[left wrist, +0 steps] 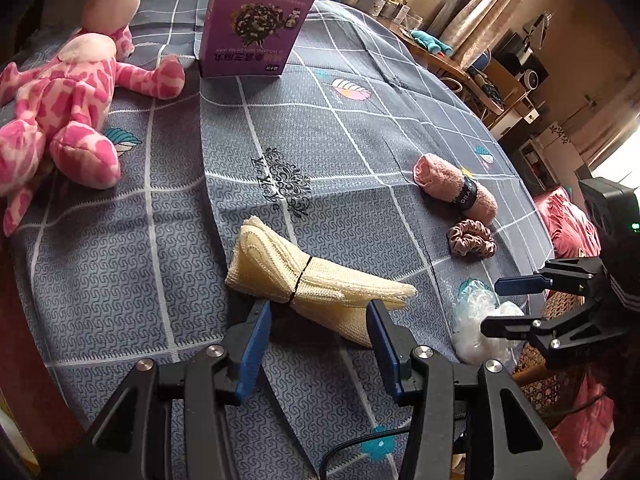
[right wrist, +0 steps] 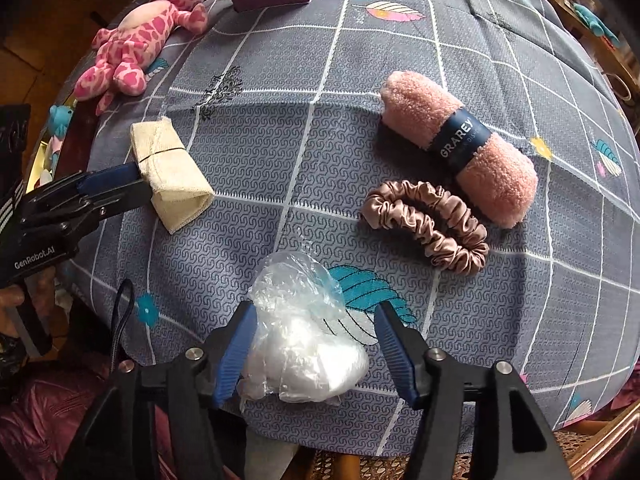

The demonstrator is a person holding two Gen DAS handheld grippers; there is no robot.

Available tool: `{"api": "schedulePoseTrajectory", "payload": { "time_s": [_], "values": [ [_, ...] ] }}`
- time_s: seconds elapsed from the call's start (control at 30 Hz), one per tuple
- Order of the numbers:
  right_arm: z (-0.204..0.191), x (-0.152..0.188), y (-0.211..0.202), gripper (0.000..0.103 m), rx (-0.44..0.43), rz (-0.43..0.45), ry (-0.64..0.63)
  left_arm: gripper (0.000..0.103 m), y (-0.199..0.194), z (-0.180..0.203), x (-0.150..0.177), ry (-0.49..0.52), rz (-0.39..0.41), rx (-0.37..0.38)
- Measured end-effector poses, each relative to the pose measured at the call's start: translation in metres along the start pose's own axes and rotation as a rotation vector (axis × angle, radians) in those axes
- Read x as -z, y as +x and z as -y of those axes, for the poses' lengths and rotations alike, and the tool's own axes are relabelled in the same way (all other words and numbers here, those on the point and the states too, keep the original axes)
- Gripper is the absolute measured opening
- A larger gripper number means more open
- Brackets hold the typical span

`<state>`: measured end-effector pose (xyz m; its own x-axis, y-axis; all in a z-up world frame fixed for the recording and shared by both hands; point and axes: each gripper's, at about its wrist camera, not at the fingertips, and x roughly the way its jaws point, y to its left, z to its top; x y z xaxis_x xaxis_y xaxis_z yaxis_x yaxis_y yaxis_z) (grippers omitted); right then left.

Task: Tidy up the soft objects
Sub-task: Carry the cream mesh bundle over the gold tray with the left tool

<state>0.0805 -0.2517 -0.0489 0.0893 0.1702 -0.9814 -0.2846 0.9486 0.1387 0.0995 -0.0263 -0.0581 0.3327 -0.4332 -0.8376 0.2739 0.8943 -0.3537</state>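
A folded cream cloth point(left wrist: 304, 280) tied with a black band lies on the grey checked cloth point(left wrist: 168, 240). My left gripper point(left wrist: 320, 312) is open, its blue pads on either side of the cloth's near end; it also shows in the right wrist view point(right wrist: 132, 178). A crumpled clear plastic bag point(right wrist: 300, 340) lies between the open fingers of my right gripper point(right wrist: 316, 328). A rolled pink towel point(right wrist: 460, 144) with a dark label and a pink satin scrunchie point(right wrist: 428, 224) lie to the right. A pink spotted plush toy point(left wrist: 60, 108) lies at the far left.
A purple box point(left wrist: 252, 28) stands at the back of the table. Beyond the right edge are shelves, curtains and a wicker chair point(left wrist: 560, 360). The table's near edge point(right wrist: 360, 446) is just under my right gripper.
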Motion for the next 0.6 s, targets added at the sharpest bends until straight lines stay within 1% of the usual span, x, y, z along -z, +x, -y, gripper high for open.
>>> {"api": "schedulePoseTrajectory", "payload": {
  "time_s": [0.13, 0.17, 0.23, 0.33, 0.37, 0.43, 0.53, 0.6],
  "values": [
    [-0.009, -0.002, 0.005, 0.062, 0.039, -0.014, -0.039, 0.056, 0.006, 0.002, -0.01, -0.042, 0.003, 0.013],
    [-0.011, -0.003, 0.006, 0.062, 0.048, -0.01, -0.042, 0.059, 0.006, 0.002, -0.012, -0.052, 0.004, 0.017],
    [-0.011, -0.003, 0.007, 0.062, 0.049, -0.008, -0.045, 0.061, 0.008, 0.003, -0.018, -0.079, 0.004, 0.027],
    [-0.015, -0.004, 0.008, 0.057, 0.041, -0.005, -0.057, 0.067, 0.011, 0.001, -0.025, -0.146, -0.003, 0.069],
    [-0.016, -0.004, 0.009, 0.057, 0.04, -0.005, -0.062, 0.071, 0.012, -0.001, -0.026, -0.175, -0.003, 0.082],
    [-0.016, -0.004, 0.01, 0.057, 0.036, -0.01, -0.068, 0.074, 0.015, -0.004, -0.028, -0.235, -0.009, 0.098],
    [-0.02, -0.002, 0.011, 0.057, 0.038, -0.011, -0.081, 0.075, 0.023, -0.009, -0.03, -0.326, -0.033, 0.102],
    [-0.022, -0.001, 0.011, 0.057, 0.042, -0.004, -0.094, 0.073, 0.027, -0.012, -0.032, -0.373, -0.041, 0.075]
  ]
}}
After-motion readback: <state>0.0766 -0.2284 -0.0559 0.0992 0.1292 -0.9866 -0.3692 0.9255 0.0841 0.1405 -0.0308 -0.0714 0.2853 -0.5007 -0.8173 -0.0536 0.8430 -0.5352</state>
